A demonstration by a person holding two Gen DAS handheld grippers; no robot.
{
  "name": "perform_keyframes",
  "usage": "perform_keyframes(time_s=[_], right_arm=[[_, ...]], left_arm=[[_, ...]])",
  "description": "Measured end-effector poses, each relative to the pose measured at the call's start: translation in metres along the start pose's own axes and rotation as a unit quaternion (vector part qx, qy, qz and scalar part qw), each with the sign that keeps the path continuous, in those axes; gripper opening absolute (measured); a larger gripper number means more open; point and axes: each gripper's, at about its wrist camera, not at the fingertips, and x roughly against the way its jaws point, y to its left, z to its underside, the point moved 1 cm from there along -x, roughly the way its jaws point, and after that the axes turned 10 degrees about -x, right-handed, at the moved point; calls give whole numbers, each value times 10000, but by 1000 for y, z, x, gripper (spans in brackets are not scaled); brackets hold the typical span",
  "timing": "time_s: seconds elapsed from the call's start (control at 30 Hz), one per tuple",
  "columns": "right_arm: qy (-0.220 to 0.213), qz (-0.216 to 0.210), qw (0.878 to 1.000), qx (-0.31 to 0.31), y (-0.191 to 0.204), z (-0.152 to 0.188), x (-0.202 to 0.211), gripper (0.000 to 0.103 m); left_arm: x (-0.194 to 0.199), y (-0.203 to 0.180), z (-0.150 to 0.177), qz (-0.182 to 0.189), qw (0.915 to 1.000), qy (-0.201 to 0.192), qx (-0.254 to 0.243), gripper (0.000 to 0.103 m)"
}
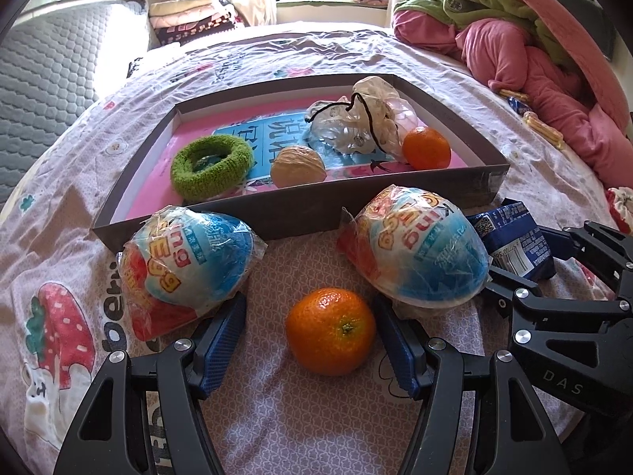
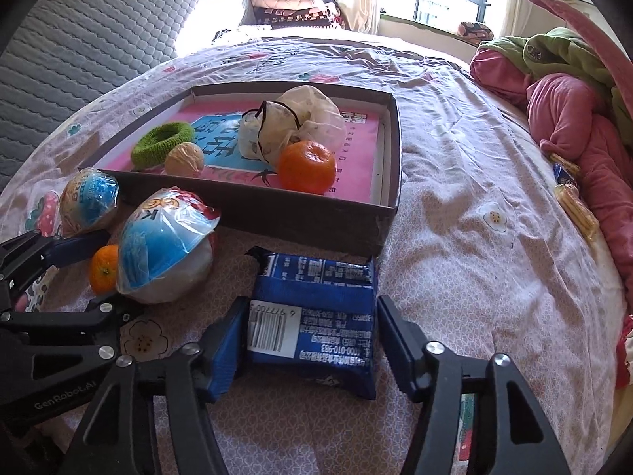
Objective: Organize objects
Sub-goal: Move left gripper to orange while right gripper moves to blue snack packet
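- "DAS" in pale letters on the black right gripper (image 1: 554, 277)
- "GenRobot.AI" on the black left gripper (image 2: 75, 261)
- "1000-010-983", upside down, on the blue foil snack packet (image 2: 316, 308)

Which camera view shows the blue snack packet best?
The right wrist view: the blue snack packet lies whole between the open fingers of the right hand-held gripper. The left wrist view shows only part of it, at the edge.

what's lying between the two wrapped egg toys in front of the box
A round orange tangerine sits on the bedsheet between the two plastic-wrapped blue-and-white egg toys, framed by the open left gripper; the left wrist view shows it clearly.
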Motion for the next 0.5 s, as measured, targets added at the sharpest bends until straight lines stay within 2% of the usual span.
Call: perform_keyframes(time_s=[0.1,0.17,0.5], right_arm=[[-30,-11,10000,-61,-2,0,2,56],[-50,-23,9999,-94,-2,0,3,56],[-209,-132,9995,-205,-4,0,15,55]], left_arm=[[2,-2,0,31,10000,-38,-13,57],[4,-5,1,57,9999,-56,-68,42],[19,-6,8,126,9998,-120,-111,40]])
